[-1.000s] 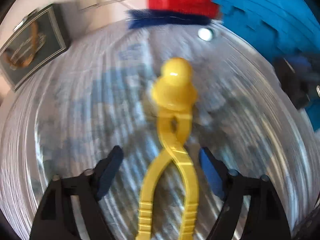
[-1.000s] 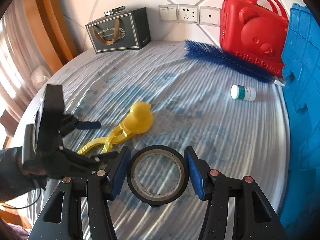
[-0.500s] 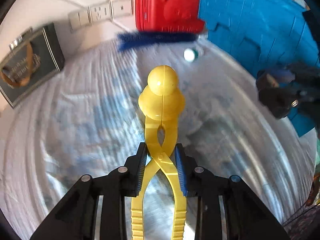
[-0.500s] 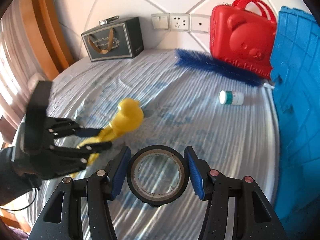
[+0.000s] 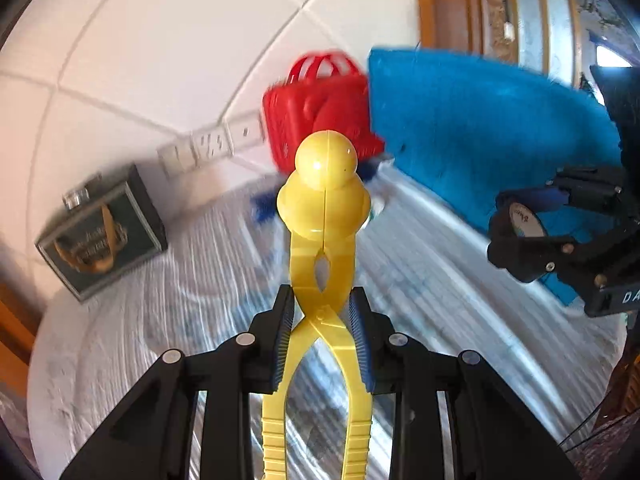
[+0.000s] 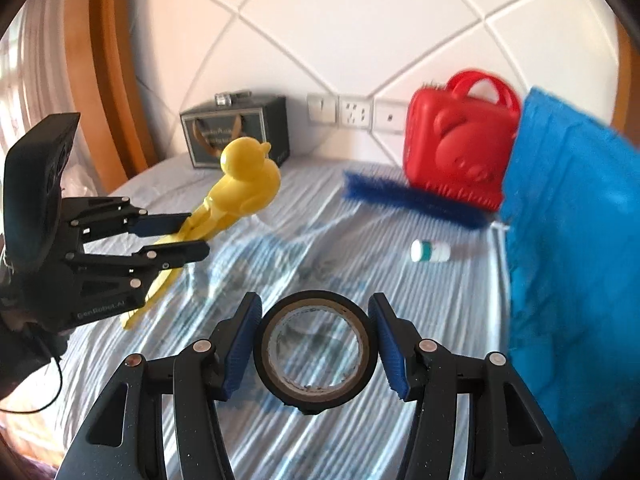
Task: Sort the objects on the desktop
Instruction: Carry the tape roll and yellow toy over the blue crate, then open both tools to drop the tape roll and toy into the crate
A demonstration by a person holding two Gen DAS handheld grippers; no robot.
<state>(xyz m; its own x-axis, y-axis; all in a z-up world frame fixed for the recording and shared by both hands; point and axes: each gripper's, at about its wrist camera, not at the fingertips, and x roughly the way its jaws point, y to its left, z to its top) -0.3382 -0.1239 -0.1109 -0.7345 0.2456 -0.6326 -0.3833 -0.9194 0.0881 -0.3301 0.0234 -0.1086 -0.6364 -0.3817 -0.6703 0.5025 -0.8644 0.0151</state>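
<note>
Two fingers pairs grip: left gripper (image 5: 322, 316) clamps yellow duck tongs (image 5: 322, 208), right gripper (image 6: 316, 350) tape roll (image 6: 315, 354).

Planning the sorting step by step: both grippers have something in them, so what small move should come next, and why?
Probably carry both loads toward the blue crate on the right. The left gripper is shut on the yellow duck tongs, lifted clear of the striped cloth, and the right gripper is shut on the black tape roll, also off the cloth. Nothing else looks like a bin, though its inside is hidden.
</note>
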